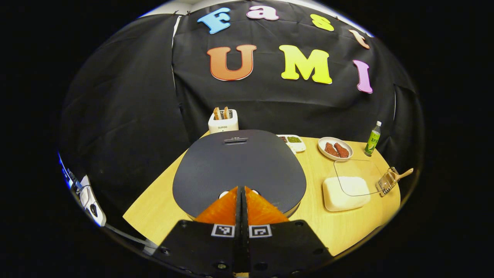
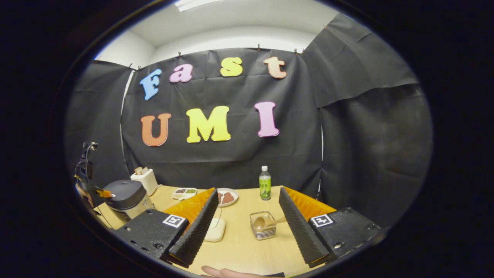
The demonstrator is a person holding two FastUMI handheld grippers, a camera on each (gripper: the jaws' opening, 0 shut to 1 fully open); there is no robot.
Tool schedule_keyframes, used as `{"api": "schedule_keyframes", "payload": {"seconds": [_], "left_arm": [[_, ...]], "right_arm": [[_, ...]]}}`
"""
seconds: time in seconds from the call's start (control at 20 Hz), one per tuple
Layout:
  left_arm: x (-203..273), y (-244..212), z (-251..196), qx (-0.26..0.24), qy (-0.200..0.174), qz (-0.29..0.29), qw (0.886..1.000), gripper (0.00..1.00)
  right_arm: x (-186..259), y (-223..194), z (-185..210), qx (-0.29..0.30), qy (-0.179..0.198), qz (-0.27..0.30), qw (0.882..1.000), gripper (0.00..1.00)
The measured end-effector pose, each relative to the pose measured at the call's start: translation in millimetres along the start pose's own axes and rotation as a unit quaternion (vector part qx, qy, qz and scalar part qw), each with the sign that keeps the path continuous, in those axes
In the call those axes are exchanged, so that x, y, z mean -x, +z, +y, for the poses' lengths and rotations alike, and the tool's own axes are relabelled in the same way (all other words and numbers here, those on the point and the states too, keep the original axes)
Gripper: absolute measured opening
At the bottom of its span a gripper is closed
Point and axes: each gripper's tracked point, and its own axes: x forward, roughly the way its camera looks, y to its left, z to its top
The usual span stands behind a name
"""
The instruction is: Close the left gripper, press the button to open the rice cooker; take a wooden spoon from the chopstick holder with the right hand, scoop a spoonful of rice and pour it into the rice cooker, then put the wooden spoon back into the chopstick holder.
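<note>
The rice cooker [image 1: 239,166] has a dark flat lid, which is down; it stands on the wooden table right ahead of my left gripper [image 1: 242,189]. That gripper is shut with its tips at the lid's near edge, over a pale button [image 1: 223,194]. In the right gripper view the rice cooker [image 2: 125,199] is at the far left, with the left gripper's tips [image 2: 105,193] at its lid. My right gripper [image 2: 247,210] is open and holds nothing. Ahead of it the clear chopstick holder [image 2: 263,226] holds the wooden spoon [image 2: 266,222]. A cream rice box [image 1: 343,193] has a clear lid leaning on it.
A toaster [image 1: 223,120] with bread stands behind the cooker. A tray of beans [image 1: 292,141], a plate of meat [image 1: 335,148] and a green bottle [image 1: 373,138] line the table's back. The chopstick holder [image 1: 388,181] is near the right table edge. A hand [image 2: 227,272] shows below.
</note>
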Motion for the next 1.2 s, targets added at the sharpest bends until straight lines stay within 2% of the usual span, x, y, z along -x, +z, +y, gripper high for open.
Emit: {"api": "schedule_keyframes", "payload": {"seconds": [0.3,0.45,0.5,0.55,0.65,0.7,0.75,1.0,1.2], "left_arm": [[-1.1,5.8,-1.5,0.012,0.007,-0.004,1.0,0.0],[8.4,19.2,-1.5,0.013,0.01,-0.029,0.999,0.01],[15.3,32.7,-8.8,0.012,-0.005,-0.051,0.999,0.01],[20.3,46.6,-14.1,0.007,-0.008,-0.073,0.997,0.22],[37.8,73.2,-1.0,-0.014,0.036,-0.122,0.992,0.63],[46.7,82.6,0.4,-0.018,0.045,-0.137,0.989,0.84],[54.5,82.7,-6.0,-0.016,0.045,-0.134,0.99,0.97],[92.8,91.6,-17.4,-0.016,0.035,-0.163,0.986,0.96],[113.1,89.0,-24.1,0.001,0.017,-0.191,0.981,0.96]], "right_arm": [[2.9,0.9,2.5,0.003,0.005,0.0,1.0,1.0],[3.4,-1.5,-1.0,0.002,0.004,0.004,1.0,1.0],[2.9,-4.0,-2.3,0.001,0.004,0.008,1.0,1.0],[2.7,-5.6,-3.0,0.0,0.004,0.011,1.0,1.0],[3.0,-7.0,-4.3,0.0,0.004,0.016,1.0,1.0],[2.9,-7.9,-5.0,0.0,0.003,0.018,1.0,1.0],[3.7,-7.7,-5.3,0.0,0.003,0.018,1.0,1.0],[3.2,-10.4,-9.6,0.0,0.002,0.019,1.0,1.0],[-1.1,-20.7,-18.3,-0.004,0.001,0.03,1.0,1.0]]}}
